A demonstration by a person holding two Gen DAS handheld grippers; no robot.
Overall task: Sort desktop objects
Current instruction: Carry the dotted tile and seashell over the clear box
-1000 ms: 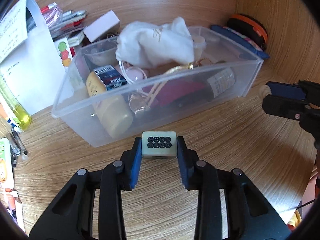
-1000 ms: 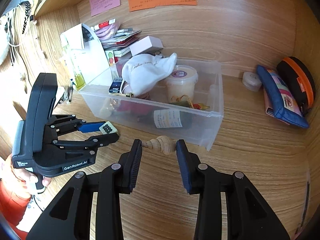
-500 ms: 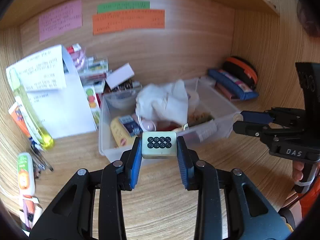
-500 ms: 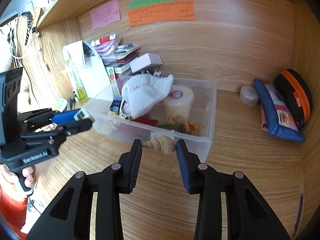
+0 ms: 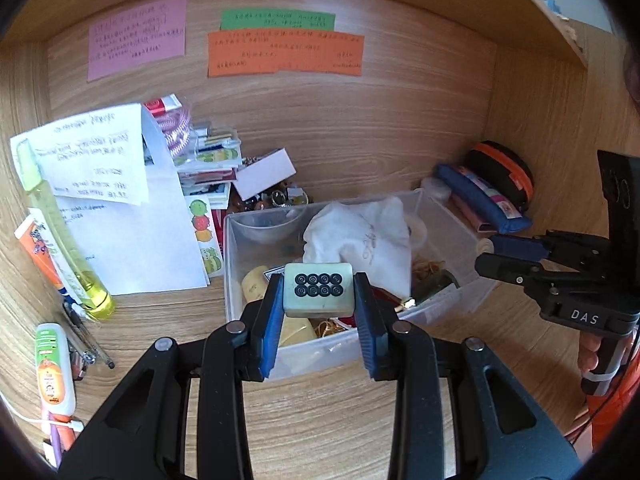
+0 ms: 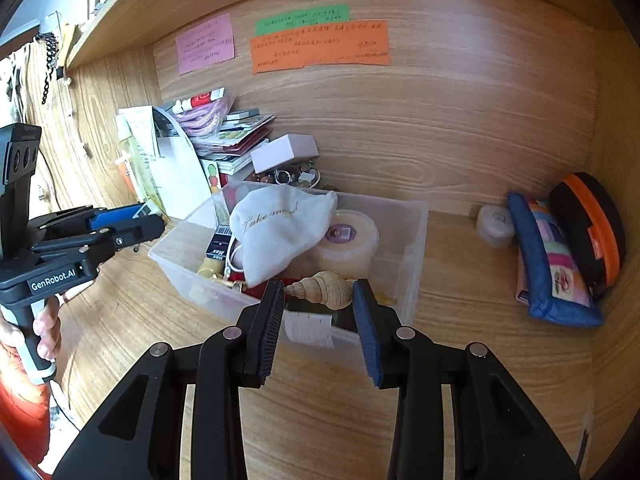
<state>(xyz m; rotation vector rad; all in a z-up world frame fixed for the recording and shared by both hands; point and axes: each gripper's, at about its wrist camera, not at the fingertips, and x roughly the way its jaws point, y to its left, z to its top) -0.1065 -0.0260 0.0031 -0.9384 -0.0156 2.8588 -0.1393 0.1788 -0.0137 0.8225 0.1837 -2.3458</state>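
Observation:
My left gripper (image 5: 319, 292) is shut on a pale mahjong tile (image 5: 318, 288) with black circles, held above the near edge of a clear plastic bin (image 5: 444, 308). My right gripper (image 6: 319, 294) is shut on a tan spiral seashell (image 6: 322, 289), held above the bin's near wall (image 6: 412, 256). The bin holds a white cloth pouch (image 5: 360, 240), a round tub (image 6: 346, 240) and several small items. The left gripper also shows at the left of the right wrist view (image 6: 132, 226); the right gripper shows at the right of the left wrist view (image 5: 490, 254).
Papers (image 5: 120, 216), a yellow spray bottle (image 5: 64, 232), tubes and pens (image 5: 86, 344) lie left of the bin. A blue pouch (image 6: 552, 264), an orange-trimmed black case (image 6: 592, 232) and a small white jar (image 6: 495, 224) sit at the right. Sticky notes (image 6: 320, 46) hang on the back wall.
Both grippers have risen and pulled back from the bin, each still holding its object. The views now take in more of the back wall.

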